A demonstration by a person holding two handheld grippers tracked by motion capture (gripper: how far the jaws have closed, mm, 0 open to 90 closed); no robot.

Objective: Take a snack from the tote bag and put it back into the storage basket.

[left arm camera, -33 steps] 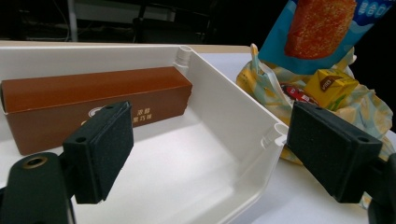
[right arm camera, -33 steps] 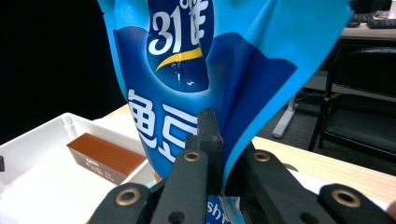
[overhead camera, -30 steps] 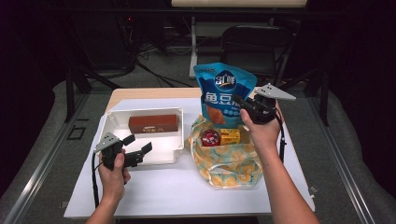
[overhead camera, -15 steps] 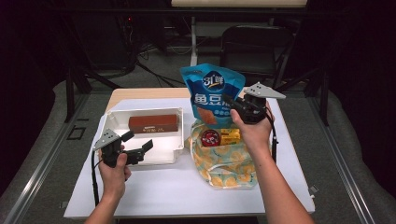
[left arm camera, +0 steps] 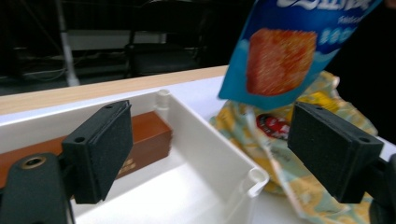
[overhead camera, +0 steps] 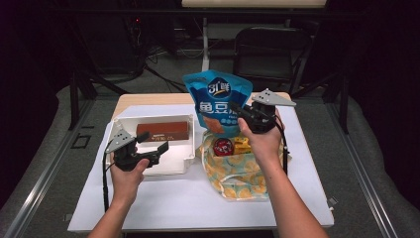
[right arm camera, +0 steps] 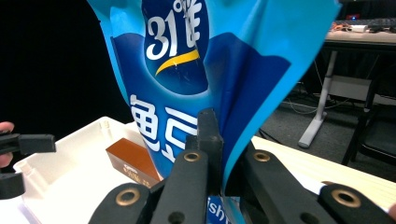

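Dim room, chair (overhead camera: 270,47) behind | white table (overhead camera: 163,203) bearing tray (overhead camera: 185,158), box (overhead camera: 162,132) inside | blue pouch (overhead camera: 214,104) held upright above table, long axis vertical, logo topmost | right gripper (overhead camera: 236,110) clamped on pouch edge | left gripper (overhead camera: 154,143) wide open, holding nothing, over tray.

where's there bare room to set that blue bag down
Inside the white tray, the floor in front of the brown box is bare, near the open left gripper. The white table along the near edge is free too. Right of the tray is crowded by the yellow bag. The right gripper holds the blue bag.
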